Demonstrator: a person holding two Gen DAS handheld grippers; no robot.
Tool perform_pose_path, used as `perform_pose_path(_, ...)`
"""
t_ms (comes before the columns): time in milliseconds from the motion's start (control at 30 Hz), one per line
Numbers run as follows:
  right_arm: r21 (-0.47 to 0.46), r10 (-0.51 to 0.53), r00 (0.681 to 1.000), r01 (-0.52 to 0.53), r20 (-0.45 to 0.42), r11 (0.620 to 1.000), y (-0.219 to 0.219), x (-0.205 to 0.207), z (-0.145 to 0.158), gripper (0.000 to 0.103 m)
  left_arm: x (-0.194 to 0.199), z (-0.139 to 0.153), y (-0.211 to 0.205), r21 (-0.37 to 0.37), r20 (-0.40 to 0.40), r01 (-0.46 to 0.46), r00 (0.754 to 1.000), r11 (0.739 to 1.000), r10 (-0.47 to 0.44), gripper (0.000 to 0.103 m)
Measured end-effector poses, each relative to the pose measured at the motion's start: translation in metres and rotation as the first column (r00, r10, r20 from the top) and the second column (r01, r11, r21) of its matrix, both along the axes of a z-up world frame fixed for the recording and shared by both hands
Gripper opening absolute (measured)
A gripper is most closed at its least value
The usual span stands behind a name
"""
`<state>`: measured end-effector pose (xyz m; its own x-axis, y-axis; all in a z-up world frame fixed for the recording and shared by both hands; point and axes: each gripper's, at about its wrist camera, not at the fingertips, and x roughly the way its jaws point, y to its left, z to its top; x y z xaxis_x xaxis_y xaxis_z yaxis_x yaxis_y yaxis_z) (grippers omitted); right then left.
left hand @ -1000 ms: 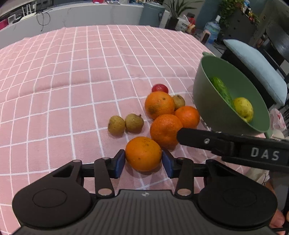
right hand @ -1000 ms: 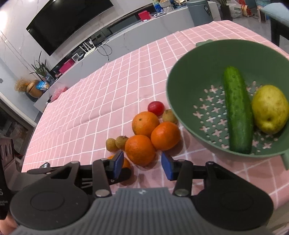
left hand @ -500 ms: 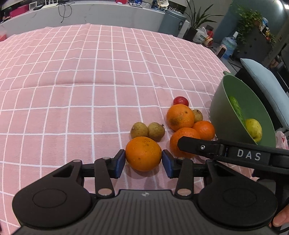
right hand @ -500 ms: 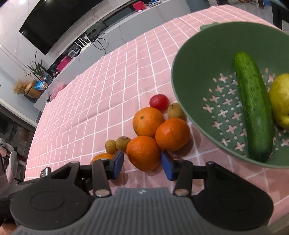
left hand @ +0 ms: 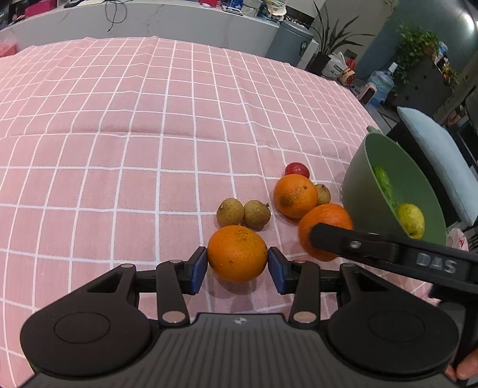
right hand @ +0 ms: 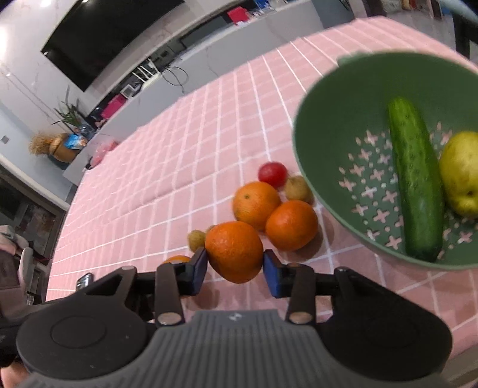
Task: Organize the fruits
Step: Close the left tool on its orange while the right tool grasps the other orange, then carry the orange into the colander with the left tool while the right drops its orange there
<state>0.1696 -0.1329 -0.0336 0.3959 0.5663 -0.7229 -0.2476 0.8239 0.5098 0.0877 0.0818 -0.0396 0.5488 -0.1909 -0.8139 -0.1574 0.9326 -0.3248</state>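
My left gripper (left hand: 237, 267) is shut on an orange (left hand: 237, 253) and holds it just above the pink checked cloth. My right gripper (right hand: 234, 268) is shut on another orange (right hand: 234, 250), also seen in the left wrist view (left hand: 324, 221) behind the right gripper's arm. Two more oranges (right hand: 255, 204) (right hand: 291, 223), a red fruit (right hand: 272, 173) and small brown fruits (left hand: 230, 212) (left hand: 257, 213) lie on the cloth. The green colander (right hand: 322, 149) on the right holds a cucumber (right hand: 415, 185) and a yellow pear (right hand: 461, 173).
The table's right edge runs just behind the colander (left hand: 358, 185), with a cushioned chair (left hand: 436, 149) beyond it. A grey counter (left hand: 149, 18) stands past the table's far edge. Pink cloth (left hand: 104, 134) stretches left and back.
My left gripper has drawn its orange back and left, away from the pile. My right gripper has closed on the nearest orange of the pile and lifted it a little.
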Motion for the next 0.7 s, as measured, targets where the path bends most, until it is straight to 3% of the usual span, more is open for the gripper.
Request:
perform_pose_path(167, 0.022, 0.026, 0.997, -0.027, 0.078, 0.999, -0.016, -0.016, 0.031, 0.037, -0.005, 0.02, -0.001, -0.044, 0.02, 0.0, 1.0, 0.999, 0.001, 0.05)
perform_pose_path(400, 0.0, 0.016, 0.985, -0.017, 0.17, 1.0, -0.054, -0.024, 0.063, 0.037, 0.004, 0.058, -0.027, -0.03, 0.082, 0.068, 0.994, 0.997, -0.065, 0.05)
perform_pose_path(700, -0.218, 0.124, 0.943, -0.056, 0.31, 0.974, -0.083, -0.015, 0.084, 0.037, 0.043, 0.083, -0.096, 0.028, 0.138, 0.259, 0.956, 0.965, -0.26, 0.05)
